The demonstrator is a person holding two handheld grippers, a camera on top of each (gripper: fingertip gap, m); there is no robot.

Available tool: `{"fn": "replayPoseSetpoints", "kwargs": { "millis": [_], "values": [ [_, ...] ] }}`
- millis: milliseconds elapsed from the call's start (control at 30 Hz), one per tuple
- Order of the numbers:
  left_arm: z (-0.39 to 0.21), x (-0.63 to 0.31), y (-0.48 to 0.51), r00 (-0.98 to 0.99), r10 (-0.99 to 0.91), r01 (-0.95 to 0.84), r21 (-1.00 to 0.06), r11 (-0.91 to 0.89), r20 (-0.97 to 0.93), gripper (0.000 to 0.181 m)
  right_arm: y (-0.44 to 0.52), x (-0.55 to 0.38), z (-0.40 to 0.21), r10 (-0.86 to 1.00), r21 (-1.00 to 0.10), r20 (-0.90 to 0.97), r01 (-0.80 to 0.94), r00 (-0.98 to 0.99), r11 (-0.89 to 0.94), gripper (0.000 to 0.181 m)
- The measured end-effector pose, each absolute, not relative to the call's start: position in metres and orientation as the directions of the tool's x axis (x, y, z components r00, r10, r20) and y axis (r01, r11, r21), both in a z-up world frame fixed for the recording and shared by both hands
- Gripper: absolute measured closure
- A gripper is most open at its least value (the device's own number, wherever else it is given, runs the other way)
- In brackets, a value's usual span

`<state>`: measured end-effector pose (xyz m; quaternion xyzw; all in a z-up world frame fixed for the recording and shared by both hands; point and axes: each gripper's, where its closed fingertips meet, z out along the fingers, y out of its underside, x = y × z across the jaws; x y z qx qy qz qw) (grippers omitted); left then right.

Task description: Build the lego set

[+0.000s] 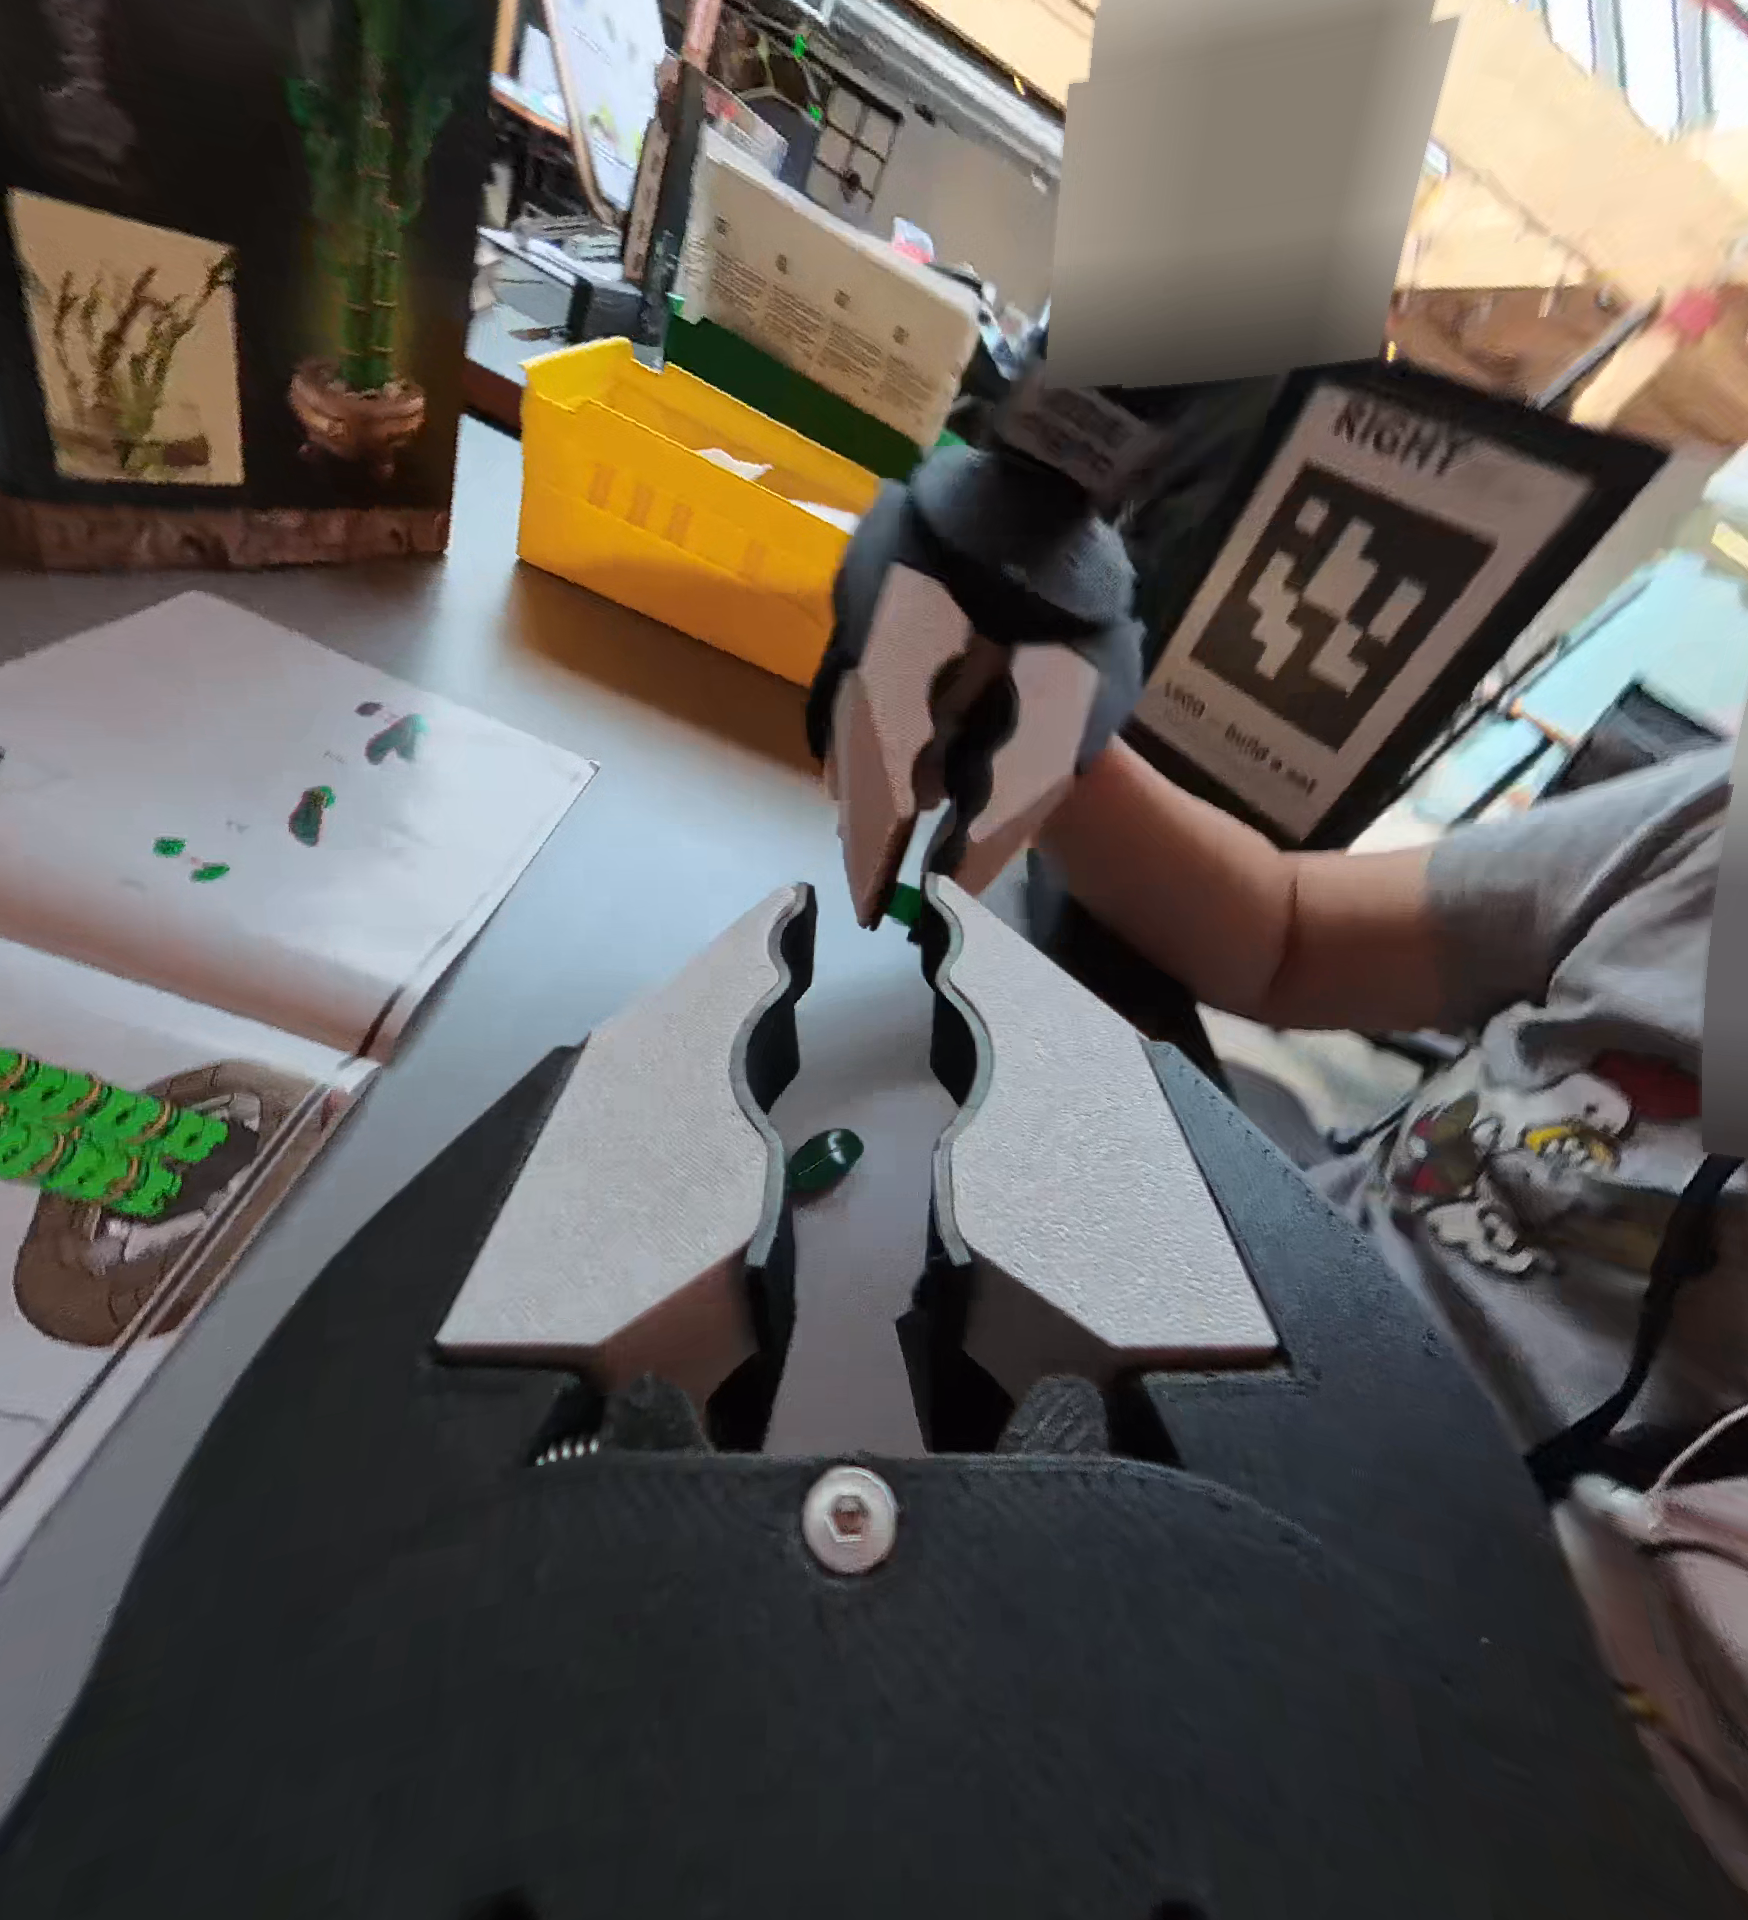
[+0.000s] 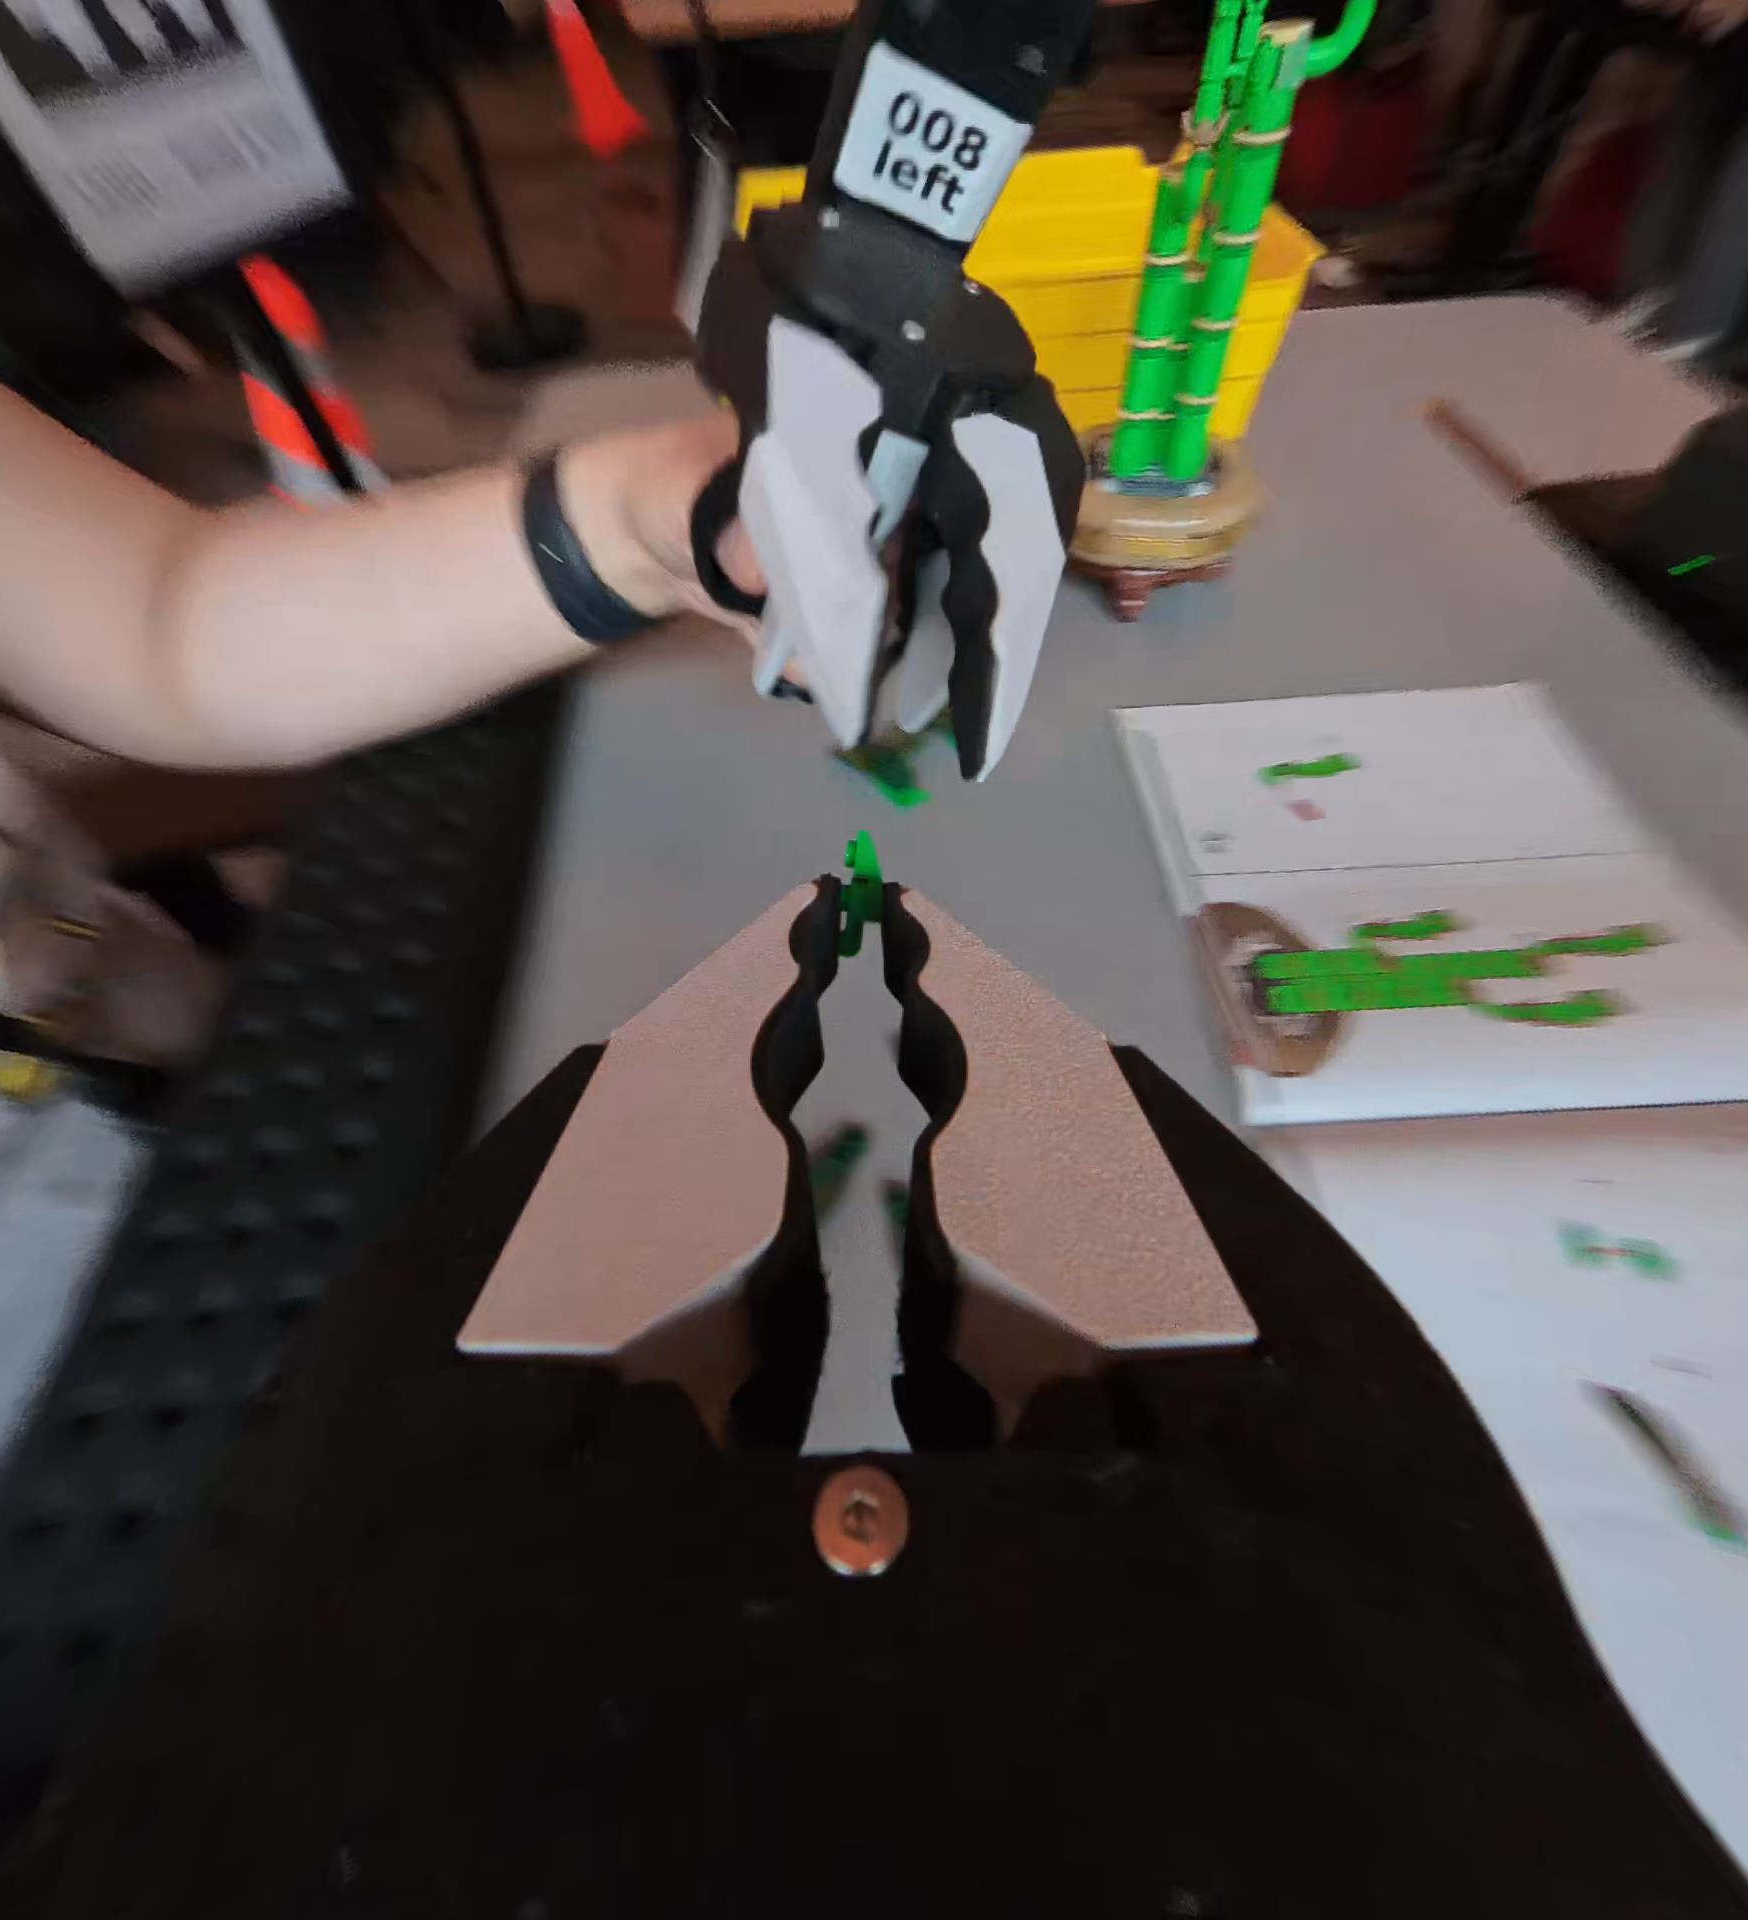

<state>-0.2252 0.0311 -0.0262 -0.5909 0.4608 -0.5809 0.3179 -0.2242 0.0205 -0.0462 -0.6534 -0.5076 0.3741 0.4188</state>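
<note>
- On the grey counter (image 2: 1369, 582), the half-built bamboo model (image 2: 1187, 343) stands upright beside an open instruction booklet (image 2: 1472, 894).
- The left hand-held gripper (image 1: 868, 902) waits empty, jaws narrowly parted.
- The right hand-held gripper (image 2: 857, 889) pinches a green leaf piece (image 2: 859, 883), long axis pointing forward beyond its tips; mating it likely needs slow, square alignment.

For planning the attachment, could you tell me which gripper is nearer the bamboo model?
Left. The left gripper hangs just before the bamboo model; the right gripper, holding a green piece, sits farther back.
</note>
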Motion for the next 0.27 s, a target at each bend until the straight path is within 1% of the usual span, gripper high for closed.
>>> {"fn": "replayPoseSetpoints", "kwargs": {
  "millis": [100,133,167,200,267],
  "values": [
    [-0.029,-0.214,0.008,-0.145,-0.969,-0.209,-0.964,-0.166,0.199,0.154,0.007,-0.220,-0.029,0.911,-0.894,-0.412,0.188,0.012,-0.407,0.175],
    [-0.030,-0.210,0.005,-0.137,-0.981,-0.209,-0.972,-0.110,0.140,0.152,0.000,-0.216,-0.024,0.858,-0.854,-0.508,0.169,-0.074,-0.491,0.176],
    [-0.030,-0.206,0.002,-0.128,-0.988,-0.207,-0.977,-0.055,0.082,0.147,0.000,-0.211,-0.022,0.812,-0.819,-0.571,0.156,-0.118,-0.553,0.176],
    [-0.029,-0.203,0.001,-0.112,-0.993,-0.198,-0.980,0.000,0.022,0.144,0.001,-0.207,-0.022,0.762,-0.774,-0.632,0.154,-0.140,-0.613,0.176],
    [-0.024,-0.197,-0.003,-0.080,-0.993,-0.169,-0.980,0.103,-0.090,0.143,-0.015,-0.200,-0.032,0.603,-0.642,-0.767,0.264,-0.219,-0.720,0.176]
  ]
}}
